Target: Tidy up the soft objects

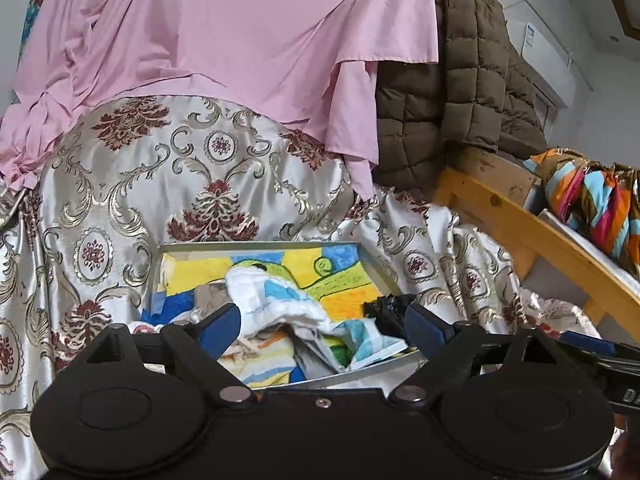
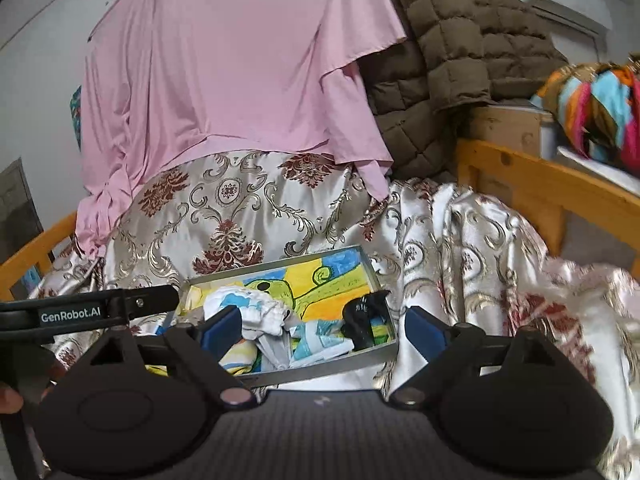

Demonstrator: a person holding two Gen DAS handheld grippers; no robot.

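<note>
Left gripper (image 2: pixel 168 298), right-wrist view only.

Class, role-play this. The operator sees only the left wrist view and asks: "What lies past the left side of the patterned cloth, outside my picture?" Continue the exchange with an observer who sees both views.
Observer: The right wrist view shows an orange wooden rail curving out from under the patterned cloth on that side.
Operator: Anything behind that rail?
Observer: A grey panel stands against the white wall.
Operator: Can you see my gripper from outside?
Observer: Yes. The left gripper reaches in from the left edge, and its black side bar carries a white printed label.
</note>
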